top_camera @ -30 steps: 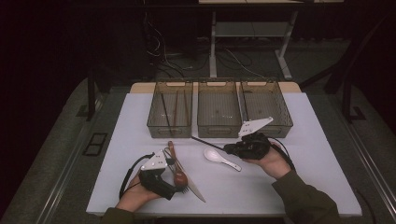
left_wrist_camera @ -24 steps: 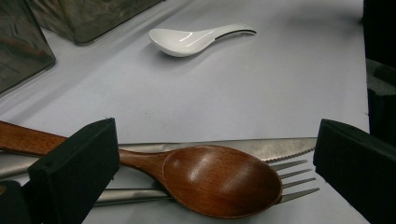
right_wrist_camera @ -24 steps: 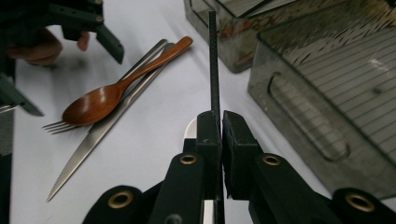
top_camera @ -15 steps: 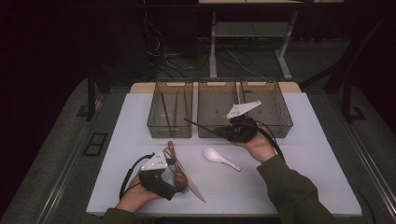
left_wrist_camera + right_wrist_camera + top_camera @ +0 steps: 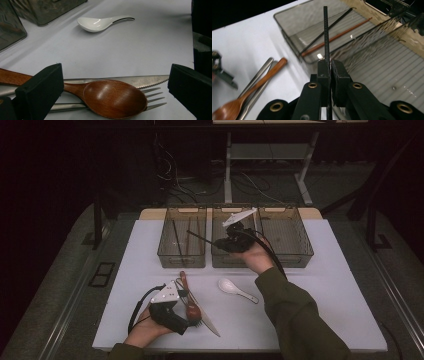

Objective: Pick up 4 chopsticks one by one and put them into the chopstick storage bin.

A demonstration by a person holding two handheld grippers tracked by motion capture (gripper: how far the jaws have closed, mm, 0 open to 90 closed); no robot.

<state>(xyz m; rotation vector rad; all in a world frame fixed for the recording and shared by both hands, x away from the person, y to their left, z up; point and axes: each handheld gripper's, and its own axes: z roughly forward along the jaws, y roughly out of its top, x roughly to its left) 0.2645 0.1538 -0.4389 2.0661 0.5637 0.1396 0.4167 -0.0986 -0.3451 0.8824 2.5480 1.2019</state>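
My right gripper (image 5: pixel 219 242) hovers over the middle clear bin (image 5: pixel 235 265), shut on a black chopstick (image 5: pixel 200 236) whose free end points out over the left bin (image 5: pixel 165 255). In the right gripper view the jaws (image 5: pixel 329 66) pinch that chopstick (image 5: pixel 326 32); a black chopstick (image 5: pixel 312 42) and a brown one (image 5: pixel 342 32) lie in the left bin beyond. My left gripper (image 5: pixel 192 319) rests near the table's front, open, its jaws (image 5: pixel 116 75) on either side of a wooden spoon (image 5: pixel 115 97) that lies on a fork (image 5: pixel 152 97) and a serrated knife (image 5: pixel 140 81).
A white ceramic spoon (image 5: pixel 235 288) lies mid-table, seen also in the left gripper view (image 5: pixel 97 23). A third clear bin (image 5: pixel 287 240) stands at the right of the row. The white table (image 5: pixel 330 285) has free room at the right and front right.
My right gripper has carried the black chopstick up, back and to the left, from above the table to over the middle bin. The left gripper and the cutlery have stayed put.
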